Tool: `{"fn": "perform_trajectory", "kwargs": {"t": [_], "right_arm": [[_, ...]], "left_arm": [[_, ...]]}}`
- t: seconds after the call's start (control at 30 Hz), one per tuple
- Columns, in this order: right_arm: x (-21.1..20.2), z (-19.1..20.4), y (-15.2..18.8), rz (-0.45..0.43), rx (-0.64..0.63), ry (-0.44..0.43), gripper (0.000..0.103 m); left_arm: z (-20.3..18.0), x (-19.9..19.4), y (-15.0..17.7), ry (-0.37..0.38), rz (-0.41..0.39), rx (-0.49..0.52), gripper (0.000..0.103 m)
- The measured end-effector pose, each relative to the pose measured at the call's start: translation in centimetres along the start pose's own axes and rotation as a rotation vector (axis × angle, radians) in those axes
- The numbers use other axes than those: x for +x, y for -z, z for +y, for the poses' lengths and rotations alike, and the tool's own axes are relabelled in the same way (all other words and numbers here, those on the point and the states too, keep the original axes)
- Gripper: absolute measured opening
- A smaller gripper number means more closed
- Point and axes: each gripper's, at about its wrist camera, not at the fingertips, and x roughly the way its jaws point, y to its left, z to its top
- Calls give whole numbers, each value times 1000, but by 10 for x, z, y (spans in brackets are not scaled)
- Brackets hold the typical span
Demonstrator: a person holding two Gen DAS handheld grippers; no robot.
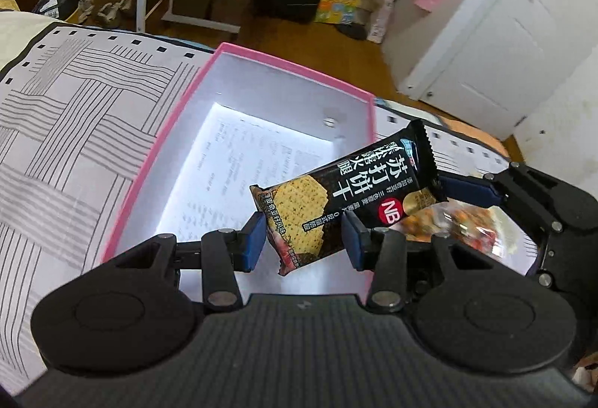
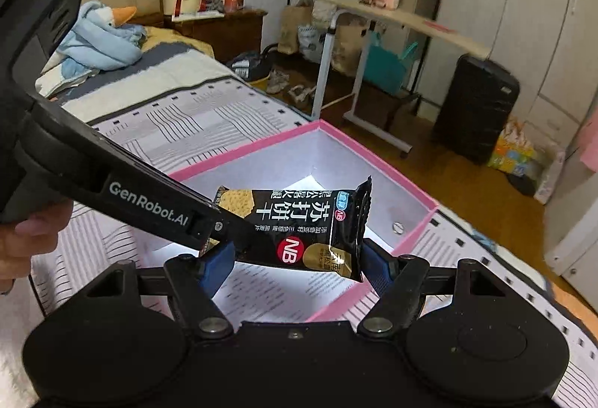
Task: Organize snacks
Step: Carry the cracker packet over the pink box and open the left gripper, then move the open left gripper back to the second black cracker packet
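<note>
Two grippers, one snack between them: our left gripper has its blue pads pinched on the black cracker packet, held up over the pink box on the patterned bedspread. Only the left view catches an orange snack bag in our right gripper, but we can't tell whether it's gripped. Only the right view shows a hand.
</note>
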Motion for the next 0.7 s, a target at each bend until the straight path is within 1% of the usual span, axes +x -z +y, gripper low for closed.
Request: {"fn": "perform_trajectory", "kwargs": {"t": [0.1,0.17,0.3,0.33,0.4,0.47,0.53,0.57,0.6,0.7], "right_arm": [[30,-15,-1,31,15,-30,77],[45,-20,0,41,2,-27,77],[69,-29,3,82,-11,-9,77],[73,-29,4,84,-29,0,76],[80,-24,5,89,-79,46,75],[84,-17,4,100,-132,101,77],[82,-12,5,93,-158,145,77],[78,-13,5,81,-148,150,77],[70,-12,6,67,-128,151,78],[39,-9,10,11,-73,149,78]], "left_arm": [[10,30,-12,-24,17,-25,41],[17,50,-17,-34,37,-45,40],[28,83,-23,-28,102,-93,38],[29,90,-24,-33,111,-103,38],[28,100,-25,-45,116,-104,38],[29,110,-25,-45,128,-115,37],[32,116,-25,-33,145,-137,38],[33,117,-24,-31,145,-144,41],[34,115,-24,-36,140,-145,42],[31,103,-21,-72,93,-91,44]]}}
